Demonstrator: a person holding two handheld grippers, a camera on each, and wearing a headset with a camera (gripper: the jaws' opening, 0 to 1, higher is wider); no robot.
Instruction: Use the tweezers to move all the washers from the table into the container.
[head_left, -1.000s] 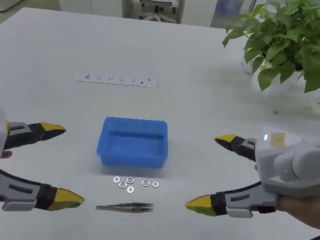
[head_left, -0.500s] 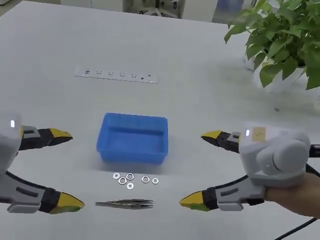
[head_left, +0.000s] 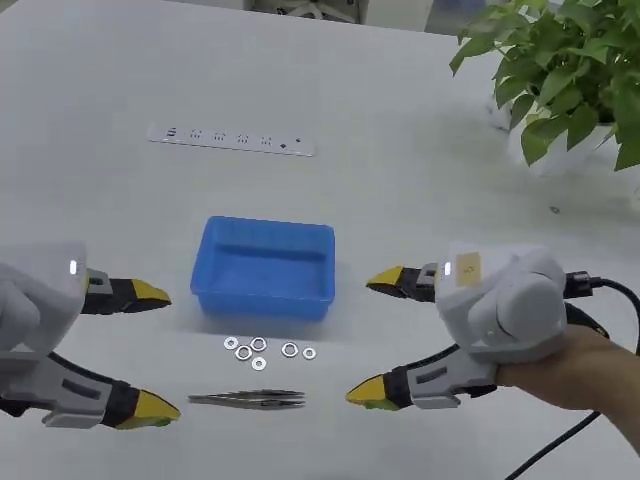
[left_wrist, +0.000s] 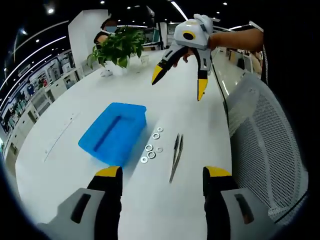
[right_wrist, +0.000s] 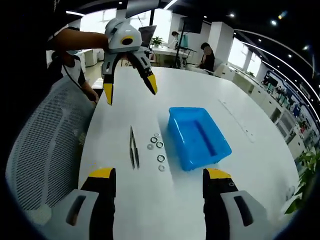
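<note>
The left gripper (head_left: 165, 352) and right gripper (head_left: 362, 338), jaws spread wide and holding nothing, flank the blue container (head_left: 260, 300); the washers (head_left: 259, 350) lie clustered just beside its near wall, the tweezers (head_left: 247, 399) farther out, untouched

On the table (head_left: 420, 190), the washers (head_left: 258, 350) cluster just in front of the container (head_left: 263, 268), with the tweezers (head_left: 247, 399) nearer the person. A power strip (head_left: 231, 140) lies well behind the container, a potted plant (head_left: 560, 70) far right. The left gripper (head_left: 170, 352) and right gripper (head_left: 362, 339) flank the washers.
</note>
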